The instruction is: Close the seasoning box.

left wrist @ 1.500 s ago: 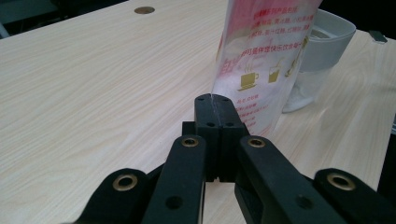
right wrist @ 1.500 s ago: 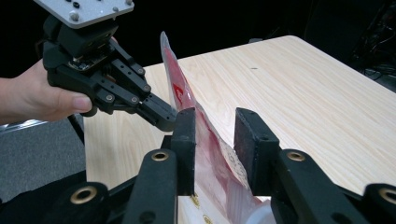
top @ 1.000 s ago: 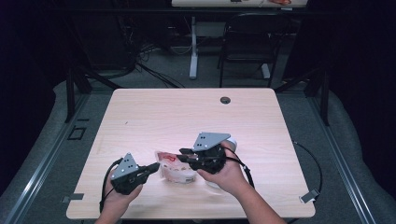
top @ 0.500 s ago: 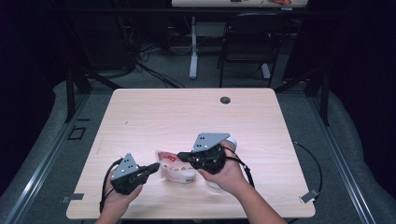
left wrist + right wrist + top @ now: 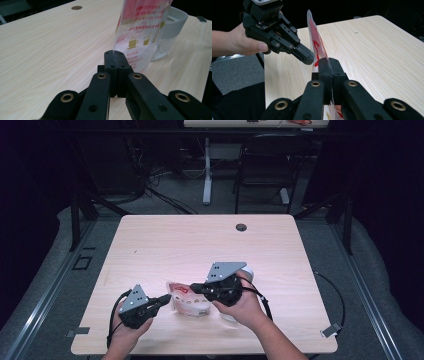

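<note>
Pouch (image 5: pixel 187 300), clear plastic with red print, was held above the counter (image 5: pixel 200 245) near its 6 o'clock edge. Left gripper (image 5: pixel 162 301), jaws fully closed, pinched the pouch's 9 o'clock edge. Right gripper (image 5: pixel 196 288) had just been closing and clamped the pouch's 3 o'clock edge. White cup (image 5: pixel 172 25) stood just behind the pouch.

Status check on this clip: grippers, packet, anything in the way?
Left gripper shut on the clear red-printed packet; right gripper just closed on its edge. Packet held up between them. White cup sits just behind; table otherwise open.
</note>
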Demonstrator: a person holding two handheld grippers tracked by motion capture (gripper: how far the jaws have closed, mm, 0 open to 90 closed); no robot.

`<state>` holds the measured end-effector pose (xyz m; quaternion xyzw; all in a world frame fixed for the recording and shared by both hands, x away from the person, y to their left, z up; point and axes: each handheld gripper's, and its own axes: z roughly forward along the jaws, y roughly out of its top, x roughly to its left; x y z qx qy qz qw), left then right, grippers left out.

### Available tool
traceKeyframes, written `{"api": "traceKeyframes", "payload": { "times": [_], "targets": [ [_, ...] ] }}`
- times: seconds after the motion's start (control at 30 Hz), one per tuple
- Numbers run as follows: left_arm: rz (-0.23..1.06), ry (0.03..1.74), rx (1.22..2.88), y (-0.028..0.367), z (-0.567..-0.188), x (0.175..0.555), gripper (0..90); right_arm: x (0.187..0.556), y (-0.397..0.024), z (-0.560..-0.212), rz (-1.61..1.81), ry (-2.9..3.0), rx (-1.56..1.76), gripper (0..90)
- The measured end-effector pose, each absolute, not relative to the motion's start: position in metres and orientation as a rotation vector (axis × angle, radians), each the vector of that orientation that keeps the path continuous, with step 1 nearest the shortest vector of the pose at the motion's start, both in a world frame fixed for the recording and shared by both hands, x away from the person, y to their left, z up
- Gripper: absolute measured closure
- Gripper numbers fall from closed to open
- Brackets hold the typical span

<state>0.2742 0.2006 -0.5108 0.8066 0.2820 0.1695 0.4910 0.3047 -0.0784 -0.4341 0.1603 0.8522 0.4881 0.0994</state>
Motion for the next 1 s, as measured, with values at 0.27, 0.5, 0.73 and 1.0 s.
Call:
{"api": "traceKeyframes", "payload": {
  "times": [0.27, 0.5, 0.73, 1.0],
  "targets": [
    [0.408, 0.688, 1.951, 0.202, -0.511, 0.274, 90.0, 0.304, -0.077, -0.433, 1.444, 2.521, 0.479, 90.0],
    [0.405, 0.684, 1.942, 0.202, -0.511, 0.274, 90.0, 0.304, -0.077, -0.433, 1.453, 2.525, 0.484, 90.0],
    [0.378, 0.680, 1.945, 0.205, -0.514, 0.275, 88.0, 0.301, -0.076, -0.431, 1.434, 2.531, 0.461, 90.0],
    [0.368, 0.695, 1.965, 0.209, -0.521, 0.276, 81.0, 0.299, -0.080, -0.427, 1.457, 2.516, 0.458, 90.0]
  ]
}}
